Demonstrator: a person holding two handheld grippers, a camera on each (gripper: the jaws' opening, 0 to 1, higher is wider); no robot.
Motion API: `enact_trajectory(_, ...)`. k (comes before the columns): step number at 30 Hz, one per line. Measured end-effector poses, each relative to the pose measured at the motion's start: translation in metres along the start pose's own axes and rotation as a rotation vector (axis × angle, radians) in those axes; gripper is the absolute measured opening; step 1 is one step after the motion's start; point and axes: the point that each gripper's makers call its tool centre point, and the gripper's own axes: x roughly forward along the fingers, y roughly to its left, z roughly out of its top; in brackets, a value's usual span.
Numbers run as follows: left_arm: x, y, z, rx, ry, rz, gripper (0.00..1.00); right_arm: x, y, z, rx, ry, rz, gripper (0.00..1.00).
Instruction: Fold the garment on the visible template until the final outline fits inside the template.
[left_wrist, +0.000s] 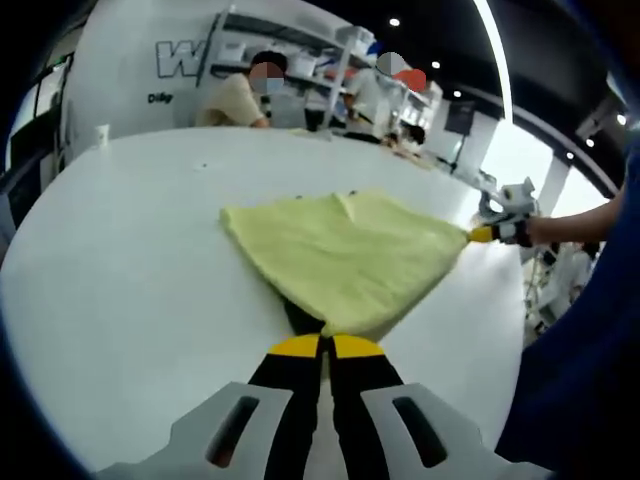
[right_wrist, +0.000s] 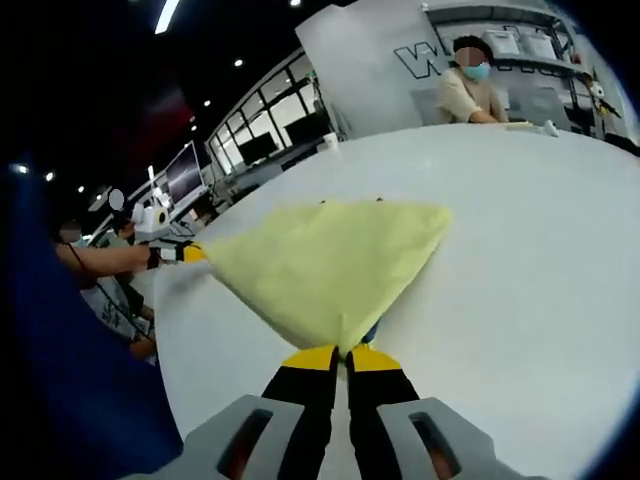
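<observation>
Both my grippers hold opposite corners of the yellow garment (left_wrist: 345, 260) above the white table (left_wrist: 130, 290). In the left gripper view, my left gripper (left_wrist: 326, 345) has its jaws pressed together on the nearest corner of the cloth; the right gripper (left_wrist: 492, 233) appears at the far right, yellow tips pinching the other corner. In the right gripper view, my right gripper (right_wrist: 341, 353) is likewise clamped tight on the near corner of the garment (right_wrist: 325, 265), and the left gripper (right_wrist: 185, 253) grips the far-left corner. The cloth spreads between the two grips as a taut fan, its free edge resting on or just above the table (right_wrist: 520, 270); I cannot tell which. A dark patch shows just under the cloth beside each near corner, too small to identify; no template outline is otherwise visible. Risks, as I judge them: unequal pulling could slip a corner from either grip; lowering unevenly could let the free edge crumple or land skewed, leaving the outline beyond the template.
</observation>
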Motion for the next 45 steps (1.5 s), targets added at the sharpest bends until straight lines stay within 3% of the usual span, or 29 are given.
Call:
enact_trajectory(6, -0.002, 0.002, -0.002, -0.001, 0.002, 0.001, 0.00, -0.009, -0.006, -0.001, 0.000, -0.016, -0.032, 0.00)
enact_trajectory(22, -0.016, -0.008, -0.017, -0.020, 0.007, -0.002, 0.00, -0.018, 0.005, -0.014, 0.032, -0.005, -0.001, 0.00)
enact_trajectory(28, -0.026, 0.001, -0.015, -0.063, -0.027, 0.028, 0.00, -0.038, -0.016, -0.014, 0.070, -0.032, -0.064, 0.00)
enact_trajectory(34, -0.043, 0.009, -0.015, -0.065, -0.030, 0.065, 0.00, -0.037, -0.017, -0.007, 0.070, -0.062, -0.127, 0.00)
enact_trajectory(36, -0.054, 0.022, -0.018, -0.084, -0.036, 0.119, 0.00, -0.031, -0.012, 0.002, 0.063, -0.089, -0.144, 0.00)
enact_trajectory(39, -0.066, 0.028, -0.006, -0.116, -0.104, 0.152, 0.00, -0.017, 0.003, 0.020, 0.046, -0.141, -0.141, 0.00)
enact_trajectory(41, -0.064, 0.020, 0.007, -0.116, -0.140, 0.150, 0.00, -0.005, 0.020, 0.027, 0.002, -0.148, -0.113, 0.00)
enact_trajectory(43, -0.050, 0.002, 0.022, -0.106, -0.176, 0.106, 0.00, 0.013, 0.037, 0.029, -0.040, -0.149, -0.071, 0.00)
enact_trajectory(45, -0.027, -0.024, 0.030, -0.044, -0.161, 0.039, 0.00, 0.035, 0.065, 0.033, -0.058, -0.152, -0.004, 0.00)
